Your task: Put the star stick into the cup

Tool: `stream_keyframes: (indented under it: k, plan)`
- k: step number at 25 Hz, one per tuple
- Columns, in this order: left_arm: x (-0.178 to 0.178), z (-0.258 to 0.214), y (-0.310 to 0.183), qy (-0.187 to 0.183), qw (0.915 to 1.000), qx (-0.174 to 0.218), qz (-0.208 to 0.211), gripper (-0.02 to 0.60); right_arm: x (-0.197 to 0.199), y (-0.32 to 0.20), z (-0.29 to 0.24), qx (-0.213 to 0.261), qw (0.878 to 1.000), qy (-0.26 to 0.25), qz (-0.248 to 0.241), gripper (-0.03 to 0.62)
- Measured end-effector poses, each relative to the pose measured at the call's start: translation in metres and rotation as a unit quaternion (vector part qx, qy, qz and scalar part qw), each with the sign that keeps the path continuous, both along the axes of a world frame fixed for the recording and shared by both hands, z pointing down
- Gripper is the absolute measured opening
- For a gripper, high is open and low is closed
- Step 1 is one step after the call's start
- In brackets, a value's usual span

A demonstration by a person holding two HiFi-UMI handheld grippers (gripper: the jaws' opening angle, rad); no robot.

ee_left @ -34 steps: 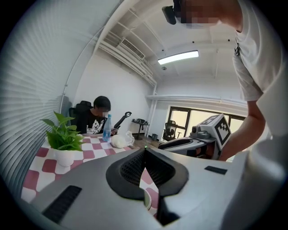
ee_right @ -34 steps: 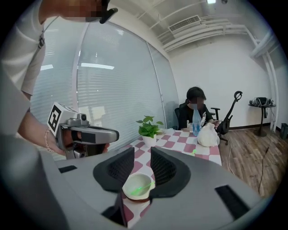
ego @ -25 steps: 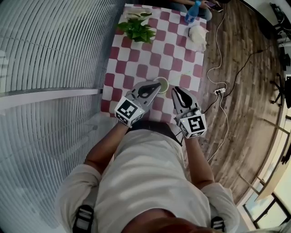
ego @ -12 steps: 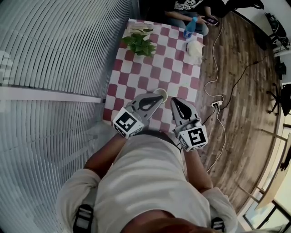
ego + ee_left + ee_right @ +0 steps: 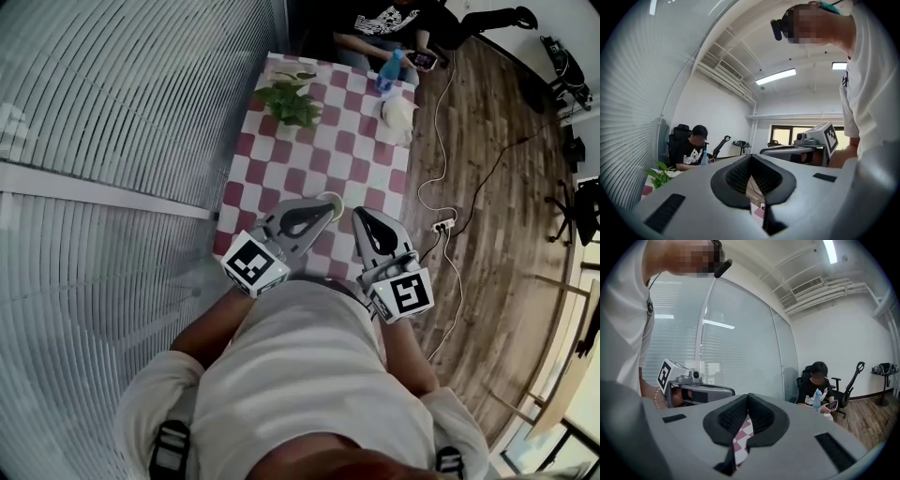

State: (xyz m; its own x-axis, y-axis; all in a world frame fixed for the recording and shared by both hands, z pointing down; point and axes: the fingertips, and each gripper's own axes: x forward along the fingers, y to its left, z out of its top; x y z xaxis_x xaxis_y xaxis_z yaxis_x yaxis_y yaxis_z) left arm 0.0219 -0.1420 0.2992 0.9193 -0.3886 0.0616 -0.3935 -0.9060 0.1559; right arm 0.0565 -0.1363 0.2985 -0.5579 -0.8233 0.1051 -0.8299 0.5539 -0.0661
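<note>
Both pressed together, empty: left gripper (image 5: 317,212), right gripper (image 5: 366,219). Cup (image 5: 330,202) at twelve o'clock; star stick unseen, progress unclear.

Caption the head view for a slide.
Shut and empty, the left gripper and right gripper hover at the near edge of the checkered table, by the cup.
</note>
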Motion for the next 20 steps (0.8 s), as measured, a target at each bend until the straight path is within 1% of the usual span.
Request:
stream_keyframes:
  k: [7,15,20]
  plan:
    - [-0.002,-0.006,0.003,-0.004,1.0,0.005,-0.001,0.032,-0.006,0.003,-0.019,0.005,1.0,0.003,-0.008,0.031]
    - [0.001,-0.011,0.002,0.004,1.0,0.003,-0.002,0.032,-0.004,0.0,-0.021,0.01,1.0,0.007,-0.003,0.031]
    - [0.001,-0.008,0.0,0.0,1.0,0.003,-0.003,0.032,-0.004,0.0,-0.022,0.014,1.0,0.007,-0.001,0.031]
